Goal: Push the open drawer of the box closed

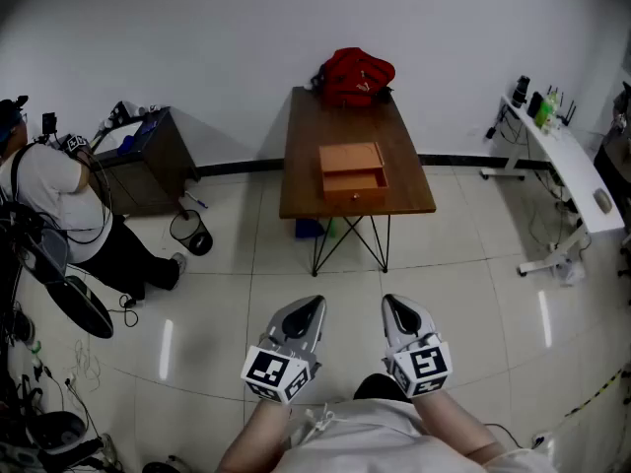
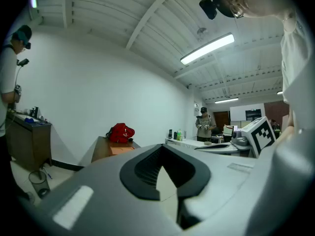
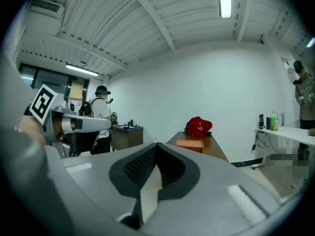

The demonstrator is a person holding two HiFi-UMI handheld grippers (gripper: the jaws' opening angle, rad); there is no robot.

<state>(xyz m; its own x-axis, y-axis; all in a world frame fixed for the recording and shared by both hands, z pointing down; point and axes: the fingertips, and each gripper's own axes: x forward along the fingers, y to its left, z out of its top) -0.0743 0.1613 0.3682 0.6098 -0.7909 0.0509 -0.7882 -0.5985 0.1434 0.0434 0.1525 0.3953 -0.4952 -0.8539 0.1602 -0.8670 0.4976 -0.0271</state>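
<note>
An orange box sits on a brown wooden table in the head view, its drawer pulled out toward me. My left gripper and right gripper hang side by side close to my body, well short of the table, over the tiled floor. Both have their jaws together with nothing between them. The left gripper view shows the left gripper and, far off, the box. Past the right gripper in its own view, the box is also distant.
A red bag lies at the table's far end behind the box. At left, a person stands by a dark cabinet, with a waste bin nearby. A white desk runs along the right. Another person stands by it.
</note>
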